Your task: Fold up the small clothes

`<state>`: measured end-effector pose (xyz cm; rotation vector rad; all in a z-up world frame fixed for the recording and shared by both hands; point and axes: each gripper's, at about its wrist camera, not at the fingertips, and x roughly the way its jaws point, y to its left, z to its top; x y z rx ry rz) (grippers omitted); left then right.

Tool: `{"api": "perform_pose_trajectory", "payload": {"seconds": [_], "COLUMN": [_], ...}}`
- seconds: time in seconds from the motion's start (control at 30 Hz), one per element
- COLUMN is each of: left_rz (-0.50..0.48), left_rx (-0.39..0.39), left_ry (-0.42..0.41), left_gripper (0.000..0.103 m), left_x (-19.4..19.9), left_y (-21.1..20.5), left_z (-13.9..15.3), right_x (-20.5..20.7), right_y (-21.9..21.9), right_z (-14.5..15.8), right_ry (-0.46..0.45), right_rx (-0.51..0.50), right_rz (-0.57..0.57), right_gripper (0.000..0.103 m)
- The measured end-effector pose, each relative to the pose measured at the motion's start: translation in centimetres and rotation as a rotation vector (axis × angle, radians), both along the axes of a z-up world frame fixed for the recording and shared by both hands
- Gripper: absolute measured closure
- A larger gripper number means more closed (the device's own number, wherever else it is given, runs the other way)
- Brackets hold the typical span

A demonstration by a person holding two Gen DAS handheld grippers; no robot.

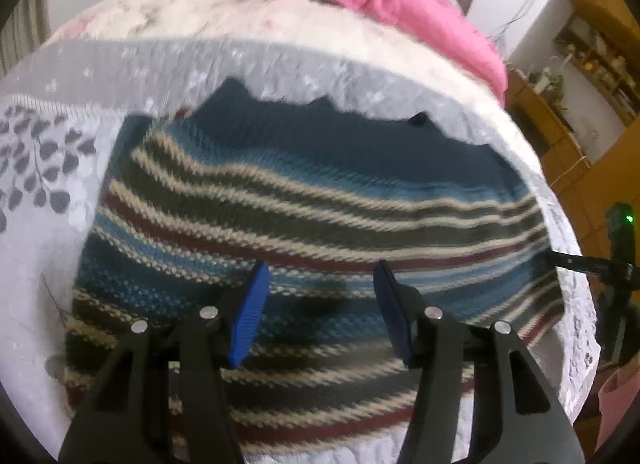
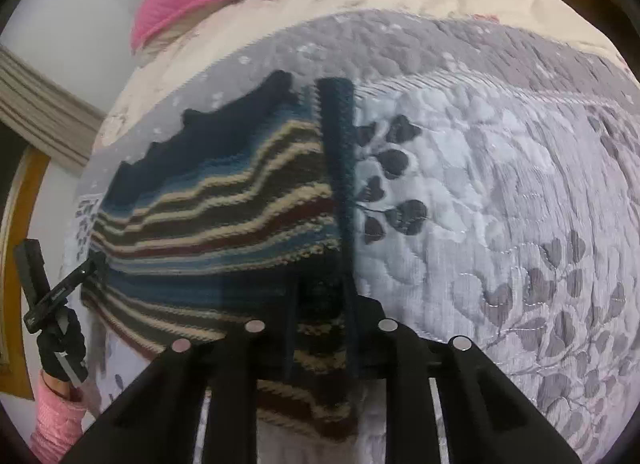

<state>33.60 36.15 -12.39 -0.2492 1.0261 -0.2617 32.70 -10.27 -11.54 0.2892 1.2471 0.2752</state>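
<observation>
A knitted sweater (image 1: 304, 199) with navy, cream, olive and maroon stripes lies spread on the bed quilt (image 1: 36, 264), its navy part toward the pillows. My left gripper (image 1: 320, 268) hovers open over the middle of it, and nothing sits between its blue pads (image 1: 250, 316). My right gripper (image 2: 320, 288) is at the sweater's (image 2: 224, 215) dark ribbed side edge (image 2: 338, 151). Its blurred jaws are narrowed but apart, with knit showing in the gap. The right gripper (image 1: 554, 256) touches the sweater's right edge in the left wrist view. The left gripper (image 2: 96, 260) shows at the left edge.
A pink pillow (image 1: 420, 3) and a cream blanket (image 1: 200, 11) lie at the head of the bed. Wooden shelves (image 1: 592, 55) stand off to the right. A person's black-gloved hand (image 2: 60, 344) with a pink sleeve (image 2: 56, 420) holds the left gripper. Bare leaf-patterned quilt (image 2: 520, 244) stretches to the right.
</observation>
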Motion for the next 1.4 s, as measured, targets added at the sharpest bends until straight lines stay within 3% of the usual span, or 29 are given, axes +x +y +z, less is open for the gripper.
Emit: {"api": "perform_pose_trajectory", "payload": {"seconds": [0.2,0.3,0.33,0.4,0.5,0.67,0.77,0.97,1.4], "left_rz": [0.012,0.008,0.011,0.019,0.021,0.023,0.027,0.012,-0.010], "left_rx": [-0.033,-0.020,-0.023,-0.037,-0.039,-0.036,-0.049,-0.048,-0.039], "left_ry": [0.015,0.018,0.021,0.020,0.010,0.023,0.028,0.030,0.027], "left_gripper": [0.050,0.050,0.050,0.049,0.046,0.046,0.046,0.046,0.046], "left_x": [0.3,0.3,0.3,0.1,-0.3,-0.2,0.0,0.3,0.4], "left_y": [1.0,0.9,0.9,1.1,1.2,1.4,1.7,1.7,1.7], "left_z": [-1.8,-1.7,-1.5,-0.9,-0.4,-0.9,-1.4,-1.5,-2.0], "right_x": [0.1,-0.1,-0.2,-0.5,-0.6,-0.7,-0.3,0.0,-0.2], "right_y": [-0.7,-0.8,-0.9,-1.3,-1.7,-1.2,-0.3,1.5,-0.2], "right_z": [-1.5,-0.9,-0.7,-0.3,-0.4,-2.4,-3.1,-2.1,-4.1], "right_ry": [0.018,0.002,0.002,0.007,0.015,0.068,0.081,0.031,0.070], "right_rx": [0.014,0.019,0.033,0.070,0.106,0.127,0.194,0.197,0.221], "right_rz": [-0.015,-0.017,-0.020,-0.030,-0.027,0.007,0.023,0.060,-0.002], "right_gripper": [0.083,0.070,0.053,0.036,0.035,0.037,0.054,0.072,0.075]}}
